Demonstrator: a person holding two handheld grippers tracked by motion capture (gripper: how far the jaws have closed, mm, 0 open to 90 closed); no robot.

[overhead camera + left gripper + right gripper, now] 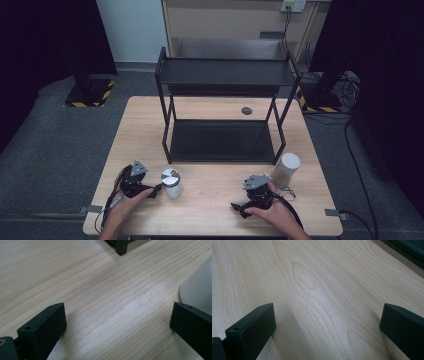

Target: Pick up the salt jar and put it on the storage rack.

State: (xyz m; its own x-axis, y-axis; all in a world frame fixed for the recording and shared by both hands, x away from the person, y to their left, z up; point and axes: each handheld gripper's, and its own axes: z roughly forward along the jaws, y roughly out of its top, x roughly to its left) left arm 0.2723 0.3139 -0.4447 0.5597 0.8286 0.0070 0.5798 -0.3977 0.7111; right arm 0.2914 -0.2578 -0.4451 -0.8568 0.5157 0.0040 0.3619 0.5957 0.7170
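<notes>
From above, a black two-tier rack stands at the back of the wooden table, a small jar with a shiny lid sits just beside the left gripper, and a white canister stands close behind the right gripper. In the left gripper view the jaws are spread wide over bare wood, empty, a pale blurred thing next to the right-hand jaw and a rack foot ahead. In the right gripper view the jaws are likewise wide apart and empty above the tabletop.
</notes>
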